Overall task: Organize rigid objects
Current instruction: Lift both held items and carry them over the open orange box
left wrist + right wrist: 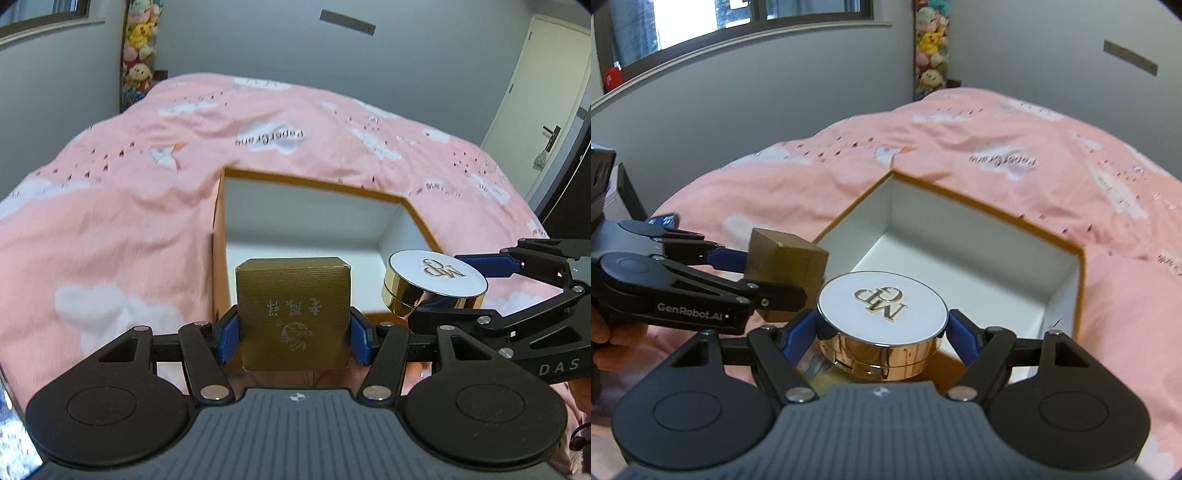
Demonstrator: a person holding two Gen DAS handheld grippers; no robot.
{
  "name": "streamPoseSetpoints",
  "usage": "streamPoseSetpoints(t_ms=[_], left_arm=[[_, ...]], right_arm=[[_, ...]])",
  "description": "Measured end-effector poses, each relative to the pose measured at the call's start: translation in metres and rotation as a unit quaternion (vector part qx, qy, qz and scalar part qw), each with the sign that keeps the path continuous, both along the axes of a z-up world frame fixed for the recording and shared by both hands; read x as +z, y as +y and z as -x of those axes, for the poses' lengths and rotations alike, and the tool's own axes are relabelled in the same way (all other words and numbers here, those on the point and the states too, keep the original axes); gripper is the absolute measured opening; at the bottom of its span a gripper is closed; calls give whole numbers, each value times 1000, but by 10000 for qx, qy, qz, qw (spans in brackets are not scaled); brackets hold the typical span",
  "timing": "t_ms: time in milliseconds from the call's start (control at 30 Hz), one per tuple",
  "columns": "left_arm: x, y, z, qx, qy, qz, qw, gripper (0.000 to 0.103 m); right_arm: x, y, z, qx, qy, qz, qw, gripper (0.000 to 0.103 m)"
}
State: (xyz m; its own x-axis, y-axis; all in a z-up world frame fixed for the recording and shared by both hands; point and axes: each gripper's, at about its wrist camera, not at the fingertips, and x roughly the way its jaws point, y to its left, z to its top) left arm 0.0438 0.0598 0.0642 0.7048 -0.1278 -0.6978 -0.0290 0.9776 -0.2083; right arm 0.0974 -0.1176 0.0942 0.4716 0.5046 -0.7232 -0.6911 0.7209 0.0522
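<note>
Holding both pieces over the near edge of the open box [402, 218], I carry them side by side so each can drop inside. My left gripper [293, 334] clamps the gold cube [291, 306] between its blue pads, faces flat for a square grip. My right gripper [882, 328] pinches the round compact [881, 314] at its rim, lid level, just ahead of my fingertips above the white floor.

"PaperCrane" is showing on the pink bedspread [269, 137] beyond the grippers, "GenRobot.AI" is reading along the left gripper [783, 273], "DAS" along the right gripper [439, 291], whose round tin [882, 306] is bearing raised "MP" letters.
</note>
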Motion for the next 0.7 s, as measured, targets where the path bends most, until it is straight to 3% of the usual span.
streamPoseSetpoints(t_ms=[267,700], left_arm=[[-3,-9,-40,-72,-28,-12,10000,67],[-55,-23,-95,-350,869,-486,9944,67]], right_arm=[[-5,-13,-46,-482,-32,46,9988,76],[-61,-9,-104,-541,679,496,9950,75]])
